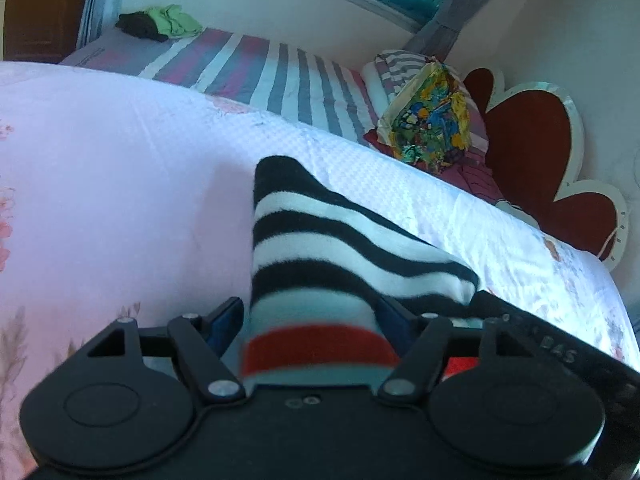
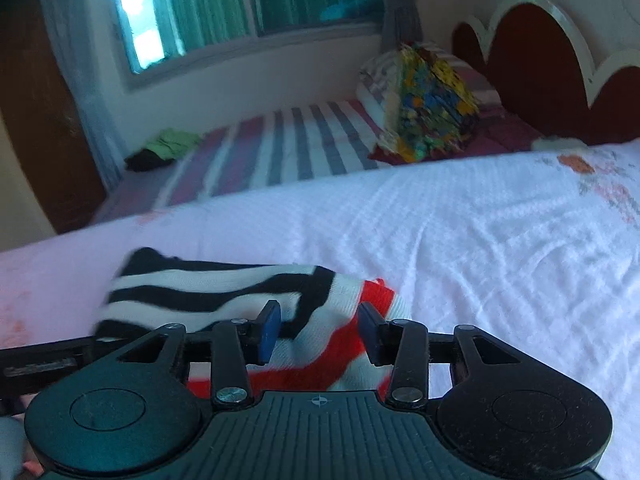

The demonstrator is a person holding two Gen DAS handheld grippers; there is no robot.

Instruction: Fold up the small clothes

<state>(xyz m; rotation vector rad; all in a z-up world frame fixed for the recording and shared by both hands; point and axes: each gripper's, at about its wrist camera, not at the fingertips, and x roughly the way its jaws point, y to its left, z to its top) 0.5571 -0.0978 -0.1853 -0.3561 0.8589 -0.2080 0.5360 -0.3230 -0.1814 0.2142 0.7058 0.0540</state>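
The striped garment [image 1: 320, 248], banded in black and white with red bands at one end, lay on the white textured bedspread [image 1: 120, 168] of the bed, with open spread on every side of it and the bed's far edge well beyond. In the left wrist view the left tongs [image 1: 316, 320] stood wide with the garment's red-banded end bunched between the blue pads; the cloth filled the gap and rose up over it, hiding the pad faces, so I could not tell whether they pressed on it. In the right wrist view the right tongs [image 2: 320, 324] stood partly spread, its blue pads [image 2: 269, 330] on either side of a fold of the red-and-white end of the garment [image 2: 208, 292]; a gap showed between the left pad and the cloth, so they did not pinch it. The black body of the left tool reached in from the left edge of that view, just beside the garment. Beyond the bed's far edge lay a second bed with a striped sheet [image 2: 280, 148], carrying a green and dark clothes pile [image 1: 160, 22] at its far end and a bright multicoloured bundle [image 2: 432, 112] near the red scalloped headboard [image 2: 560, 60]. A window [image 2: 240, 4] stood in the wall behind.
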